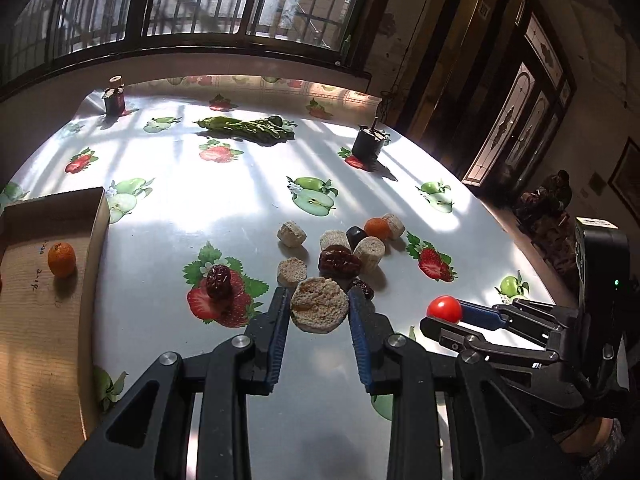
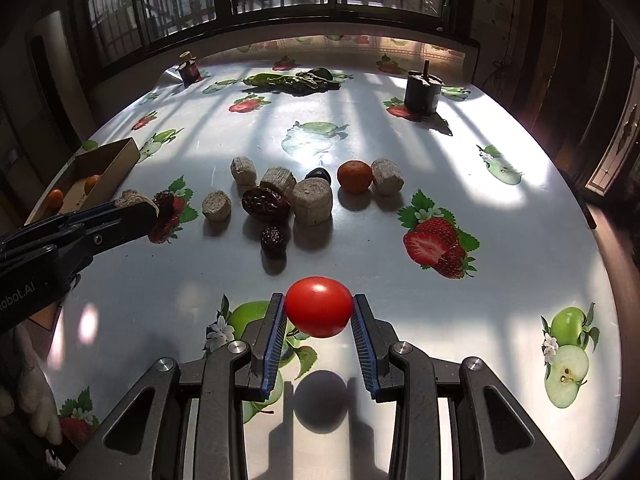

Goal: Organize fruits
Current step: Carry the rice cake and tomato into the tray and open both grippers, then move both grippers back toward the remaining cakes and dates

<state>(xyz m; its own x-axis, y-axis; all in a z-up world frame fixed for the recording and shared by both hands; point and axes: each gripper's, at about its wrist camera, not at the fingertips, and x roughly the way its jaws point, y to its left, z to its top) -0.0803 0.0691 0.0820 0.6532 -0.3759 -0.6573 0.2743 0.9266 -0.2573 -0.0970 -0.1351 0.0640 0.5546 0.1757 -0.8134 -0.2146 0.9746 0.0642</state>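
Left wrist view: the left gripper clamps a round, pale brown cake between its blue pads, held above a table covered in a glossy cloth printed with strawberries and green apples. Off to the right in the same view, the right gripper grips a red tomato at its tip. Right wrist view shows that tomato pinched between both pads and lifted clear of the cloth, its round shadow lying on the table below. Near the middle of the table sits a loose cluster: several more pale cakes, three wrinkled dark red dates, a dark fruit half hidden behind the cakes, and an orange just beside the far right cake. One more date lies apart on a printed strawberry, left of the held cake. At the table's left edge stands an open cardboard box with an orange inside; the right wrist view shows two oranges in it. Near the far edge lie green leafy vegetables, a small jar on the left and a dark can on the right, below a barred window.
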